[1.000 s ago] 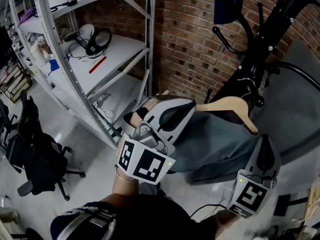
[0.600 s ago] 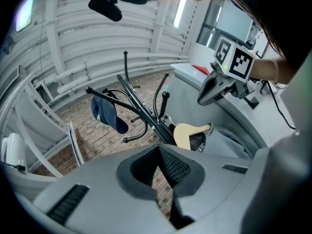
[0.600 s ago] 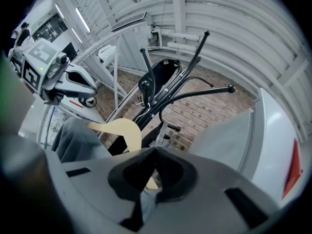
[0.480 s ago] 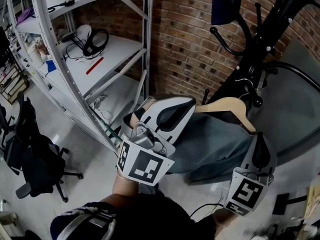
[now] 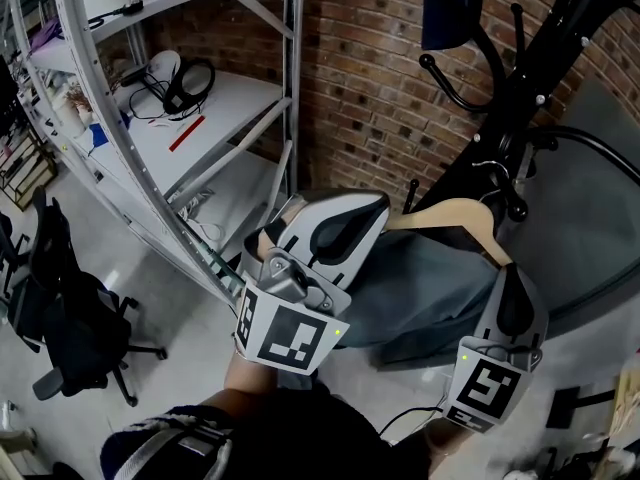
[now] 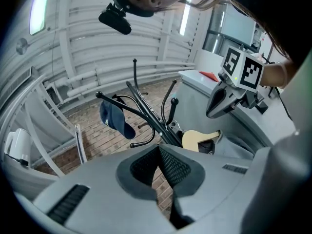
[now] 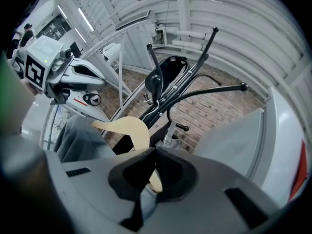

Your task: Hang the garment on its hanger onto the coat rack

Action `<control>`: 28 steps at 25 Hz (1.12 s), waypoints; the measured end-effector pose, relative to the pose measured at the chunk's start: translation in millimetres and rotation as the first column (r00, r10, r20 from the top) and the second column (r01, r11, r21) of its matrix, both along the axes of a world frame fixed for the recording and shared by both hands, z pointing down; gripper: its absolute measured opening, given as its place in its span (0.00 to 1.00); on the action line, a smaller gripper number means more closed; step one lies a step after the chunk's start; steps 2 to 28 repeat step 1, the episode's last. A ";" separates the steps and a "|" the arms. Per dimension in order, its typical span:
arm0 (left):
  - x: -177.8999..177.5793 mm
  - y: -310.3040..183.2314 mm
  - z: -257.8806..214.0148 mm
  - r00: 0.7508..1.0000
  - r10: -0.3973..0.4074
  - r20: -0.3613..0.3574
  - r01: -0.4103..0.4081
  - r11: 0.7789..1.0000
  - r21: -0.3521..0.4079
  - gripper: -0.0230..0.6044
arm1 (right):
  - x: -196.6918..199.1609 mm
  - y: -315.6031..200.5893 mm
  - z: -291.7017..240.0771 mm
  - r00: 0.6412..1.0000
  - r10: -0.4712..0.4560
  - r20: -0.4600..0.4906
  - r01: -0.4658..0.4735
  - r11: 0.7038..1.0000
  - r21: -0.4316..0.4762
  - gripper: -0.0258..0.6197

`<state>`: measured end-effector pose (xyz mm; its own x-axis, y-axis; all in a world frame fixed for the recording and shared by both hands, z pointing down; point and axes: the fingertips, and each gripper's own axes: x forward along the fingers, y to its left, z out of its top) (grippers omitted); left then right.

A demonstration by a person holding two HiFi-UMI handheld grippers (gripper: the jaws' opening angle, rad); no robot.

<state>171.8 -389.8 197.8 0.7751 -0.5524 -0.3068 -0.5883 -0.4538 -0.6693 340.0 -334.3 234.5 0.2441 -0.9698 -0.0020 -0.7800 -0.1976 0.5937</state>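
Note:
A wooden hanger (image 5: 452,211) carries a grey garment (image 5: 430,290) low beside the black coat rack (image 5: 520,98). Its metal hook (image 5: 492,171) is close to the rack's pole; whether it rests on a peg I cannot tell. My right gripper (image 5: 508,273) is shut on the hanger's right end, and in the right gripper view the wooden arm (image 7: 127,130) runs down between the pads of the right gripper (image 7: 153,152). My left gripper (image 5: 378,208) is by the hanger's left end. In its own view the left gripper (image 6: 158,149) is shut with nothing seen between the pads, and the hanger (image 6: 197,138) lies beyond.
A dark blue cap (image 5: 445,8) hangs on an upper peg of the rack. Behind stands a brick wall (image 5: 370,78). Metal shelving (image 5: 180,128) with headphones (image 5: 195,76) fills the left. An office chair (image 5: 70,313) is on the floor at far left. A grey panel (image 5: 590,218) stands on the right.
Both grippers and the hanger with the garment have drifted slightly down and left in the head view. The jaws of both stay shut.

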 end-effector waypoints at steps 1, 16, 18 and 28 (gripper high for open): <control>0.4 -0.9 0.6 1.000 0.001 0.003 -0.001 1.000 -0.003 0.04 | -0.5 -0.9 0.3 1.000 -0.002 0.001 0.002 1.000 -0.001 0.08; 0.4 -0.9 0.6 1.000 0.001 0.003 -0.001 1.000 -0.003 0.04 | -0.5 -0.9 0.3 1.000 -0.002 0.001 0.002 1.000 -0.001 0.08; 0.4 -0.9 0.6 1.000 0.001 0.003 -0.001 1.000 -0.003 0.04 | -0.5 -0.9 0.3 1.000 -0.002 0.001 0.002 1.000 -0.001 0.08; 0.4 -0.9 0.6 1.000 0.001 0.003 -0.001 1.000 -0.003 0.04 | -0.5 -0.9 0.3 1.000 -0.002 0.001 0.002 1.000 -0.001 0.08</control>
